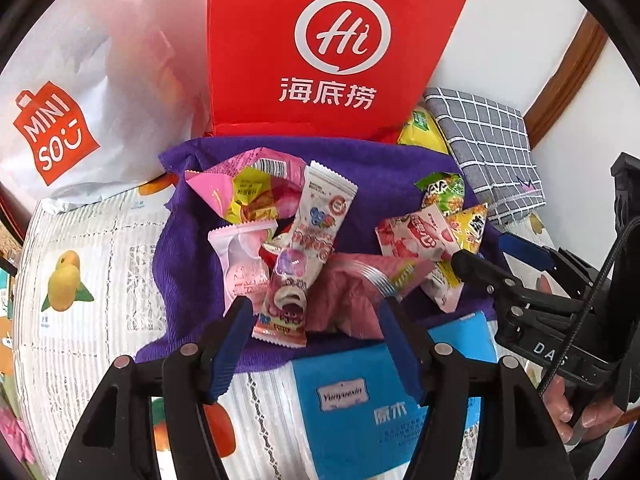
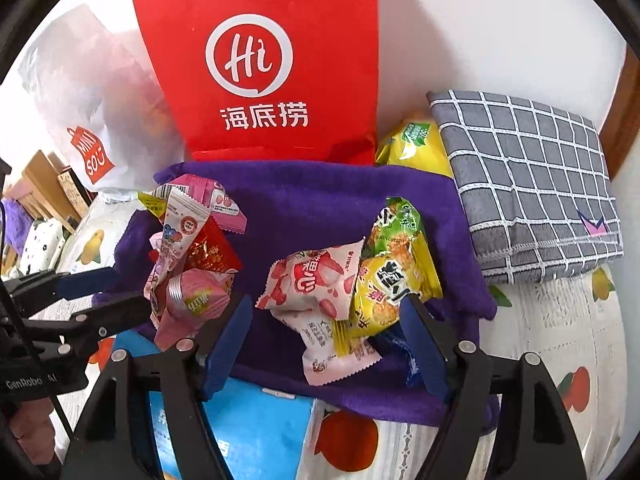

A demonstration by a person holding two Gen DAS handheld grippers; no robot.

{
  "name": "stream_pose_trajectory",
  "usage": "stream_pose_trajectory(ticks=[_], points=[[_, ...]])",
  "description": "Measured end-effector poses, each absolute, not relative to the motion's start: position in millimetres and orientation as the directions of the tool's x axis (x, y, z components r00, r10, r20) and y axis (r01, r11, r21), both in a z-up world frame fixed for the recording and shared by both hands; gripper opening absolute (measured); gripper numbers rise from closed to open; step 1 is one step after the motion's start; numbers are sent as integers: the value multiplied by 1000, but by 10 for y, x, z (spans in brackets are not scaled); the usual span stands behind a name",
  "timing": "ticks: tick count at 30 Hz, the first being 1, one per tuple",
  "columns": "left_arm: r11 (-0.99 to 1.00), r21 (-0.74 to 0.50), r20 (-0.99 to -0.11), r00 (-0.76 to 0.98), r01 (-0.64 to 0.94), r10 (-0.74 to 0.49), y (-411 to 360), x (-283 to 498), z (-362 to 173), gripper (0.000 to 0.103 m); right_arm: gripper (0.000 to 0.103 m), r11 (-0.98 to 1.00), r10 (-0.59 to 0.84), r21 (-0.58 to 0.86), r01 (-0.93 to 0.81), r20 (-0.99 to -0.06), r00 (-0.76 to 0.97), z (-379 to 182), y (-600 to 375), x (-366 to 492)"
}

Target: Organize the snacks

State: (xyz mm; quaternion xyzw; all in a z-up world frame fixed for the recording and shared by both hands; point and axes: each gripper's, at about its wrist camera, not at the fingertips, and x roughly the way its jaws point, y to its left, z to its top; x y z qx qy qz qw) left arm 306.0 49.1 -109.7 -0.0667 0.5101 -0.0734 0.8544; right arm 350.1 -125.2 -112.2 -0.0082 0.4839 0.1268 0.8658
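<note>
Two heaps of snack packets lie on a purple towel (image 1: 360, 184) (image 2: 312, 216). My left gripper (image 1: 316, 312) (image 2: 128, 292) stands open over the left heap of pink and white candy packets (image 1: 296, 248) (image 2: 188, 264). A pink packet's lower end (image 1: 280, 322) lies between its fingers, and the pads do not press on it. My right gripper (image 2: 328, 312) (image 1: 484, 254) is open around a red-and-white strawberry packet (image 2: 316, 284) (image 1: 416, 236) and a yellow-green packet (image 2: 388, 280) (image 1: 468, 224). The yellow-green one lies close to the right pad.
Behind the towel a red paper bag (image 1: 332, 40) (image 2: 260, 60) and a white Miniso bag (image 1: 80, 80) (image 2: 80, 100) stand. A folded grey checked cloth (image 1: 488, 144) (image 2: 528, 184) and a yellow packet (image 1: 420, 128) (image 2: 412, 144) lie at the back right. A blue tissue pack (image 1: 360, 400) (image 2: 256, 432) is in front.
</note>
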Motion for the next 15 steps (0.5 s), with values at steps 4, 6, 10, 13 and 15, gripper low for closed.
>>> stream_pose_trajectory(ticks=[4,6,10,13,15], points=[[976,-211,-858,469,55,-212,508,2999,-1080,65,75,975,169,64,-213,-836,522,-1122,-1256,3437],[975,-216,-852,477,50,-214,524,2960,-1070,65,72,974,172,67,-214,-836,521,-1125,-1259,3397],[977,-208,-851,482,54,-208,524,2901,-1063,66,72,977,164,63,-205,-836,524,-1106,-1267,3337],[978,-199,-847,491,57,-201,511,2855,-1037,68,72,981,160,77,-178,-839,521,-1069,-1309,3291],[980,-191,-843,502,59,-195,504,2809,-1000,70,72,982,166,89,-169,-837,521,-1003,-1337,3228]])
